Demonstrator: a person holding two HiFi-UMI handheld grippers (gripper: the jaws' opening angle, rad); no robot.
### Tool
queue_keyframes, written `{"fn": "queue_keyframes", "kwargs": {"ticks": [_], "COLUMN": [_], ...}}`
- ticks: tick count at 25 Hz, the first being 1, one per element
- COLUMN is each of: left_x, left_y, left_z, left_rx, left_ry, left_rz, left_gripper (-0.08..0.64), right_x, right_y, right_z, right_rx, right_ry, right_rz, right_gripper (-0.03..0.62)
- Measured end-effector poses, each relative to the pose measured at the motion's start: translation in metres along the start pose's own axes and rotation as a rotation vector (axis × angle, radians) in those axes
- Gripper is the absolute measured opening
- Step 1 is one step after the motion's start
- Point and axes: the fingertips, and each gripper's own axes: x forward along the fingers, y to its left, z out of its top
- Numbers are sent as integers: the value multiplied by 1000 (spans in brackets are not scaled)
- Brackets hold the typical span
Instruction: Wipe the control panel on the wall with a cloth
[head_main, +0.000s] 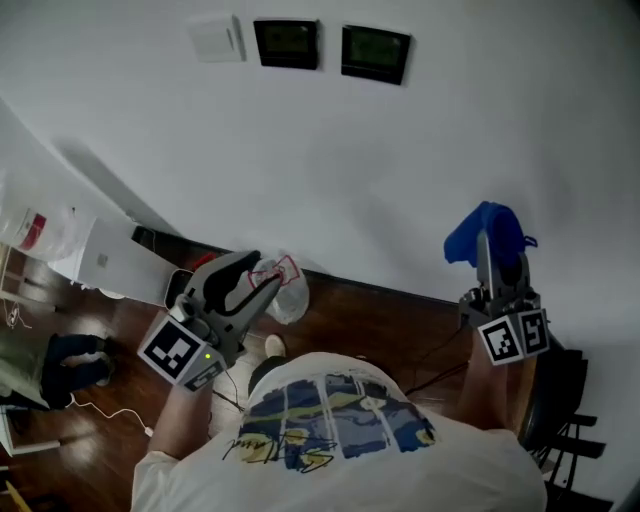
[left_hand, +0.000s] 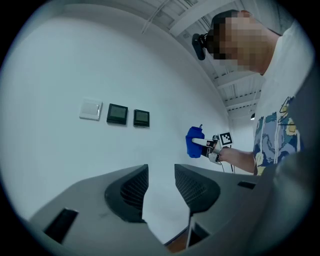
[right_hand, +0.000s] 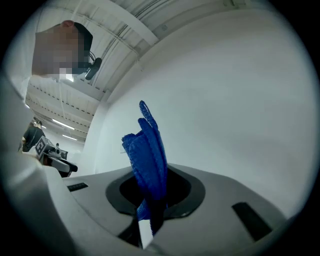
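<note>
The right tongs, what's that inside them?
A bunched blue cloth, pinched between the jaws of the right tongs and sticking up past them. Its lower end runs down between the jaws, so how far it goes cannot be seen.

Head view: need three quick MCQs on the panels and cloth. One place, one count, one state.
1. The white switch plate sits:
A) left of both dark panels
B) between them
C) right of both

2. How many dark panels are there?
A) one
B) two
C) three

3. The blue cloth is:
A) on the floor
B) draped over a panel
C) clamped in the right gripper

Answers:
1 A: in the head view the plate is leftmost in the row.
2 B: two dark squares hang side by side.
3 C: the right gripper view shows its jaws shut on the cloth.
</note>
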Motion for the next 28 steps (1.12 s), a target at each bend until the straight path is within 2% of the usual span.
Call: {"fn": "queue_keyframes", "kwargs": {"ticks": [4,9,12,18,23,28], "left_x": [-25,-35,-35,-33,-31,-28], "left_y": [51,84,87,78,74,69], "left_z": [1,-13,-18,-20,-21,-24], "left_rx": [-7,-16,-22,-81,-81,-68], "left_ry": [6,50,48,23,20,29], "left_rz": [-69,-209,-238,-232,-249,-348], "left_gripper": [141,141,141,141,141,141], "right_x": [48,79,97,131,156,185], "right_y": [46,77,83,73,65,67], "right_z": [3,11,20,42,59,71], "right_rx": [-25,-55,-79,-128,-171,-219], "right_ry": [-25,-56,-57,-78,-115,-129], "right_rz": [-37,-124,-126,-123,-159,-212], "right_gripper": [89,89,89,87,87,87]}}
